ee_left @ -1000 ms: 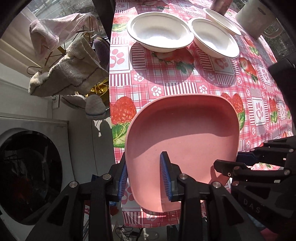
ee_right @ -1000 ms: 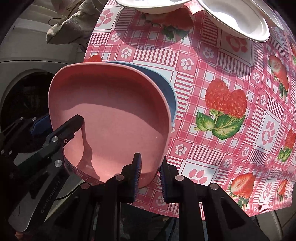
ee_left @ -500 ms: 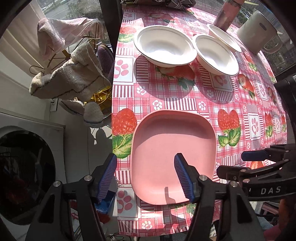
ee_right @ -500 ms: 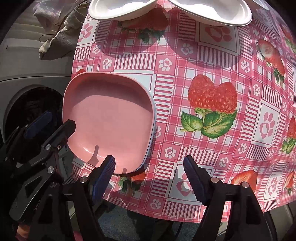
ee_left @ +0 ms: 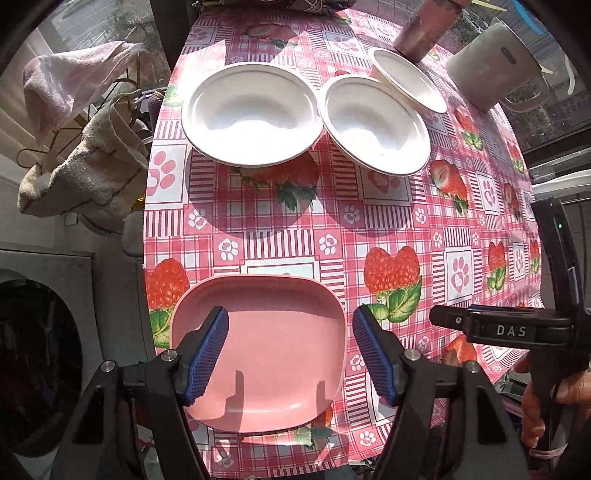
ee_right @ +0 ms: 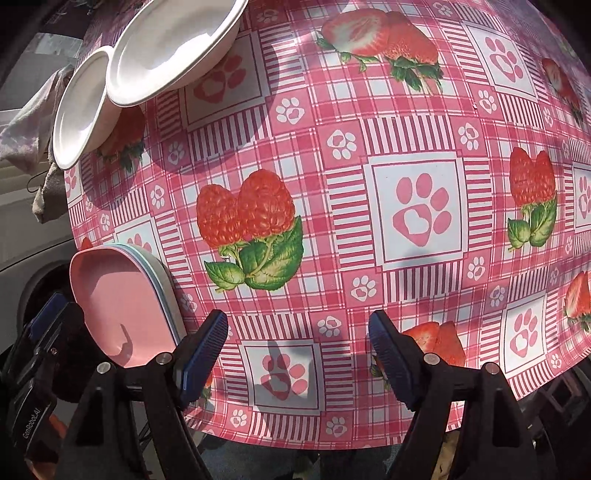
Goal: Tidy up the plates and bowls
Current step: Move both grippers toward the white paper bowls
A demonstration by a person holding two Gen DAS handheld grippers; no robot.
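- Pink plate (ee_left: 273, 350) lies flat at the near left corner of the table, on the checked strawberry tablecloth (ee_left: 332, 229). A second ago you held it tilted above the cloth, pinched by both tools; now it is set down.
- Right wrist view shows pale blue and grey rims under the pink plate (ee_right: 122, 302), so it tops a stack. How many plates lie beneath cannot be told.
- Your left gripper (ee_left: 291, 354) has let go. Its jaws are opening, and the blue pads (ee_left: 207, 350) stand apart above the plate, one over the left part, one beyond the right rim. Neither pad presses on the plate. Earlier they clamped the near left rim.
- Your right gripper (ee_right: 299, 354) is released too, jaws wide, with only bare tablecloth (ee_right: 369, 147) between them. It has swung right, away from the plate, which now sits at the left margin of its view; a second ago the plate filled that view.
- Three white bowls are across the table: a large bowl (ee_left: 251, 114), a second bowl (ee_left: 375, 125) just beside it, and a third bowl (ee_left: 408, 85) tilted, leaning on the second one's far rim. They keep the same places as before.
- White mug (ee_left: 495, 62) and a metal tumbler (ee_left: 424, 33) stand at the far right edge.
- Towels (ee_left: 85, 147) hang left of the table.
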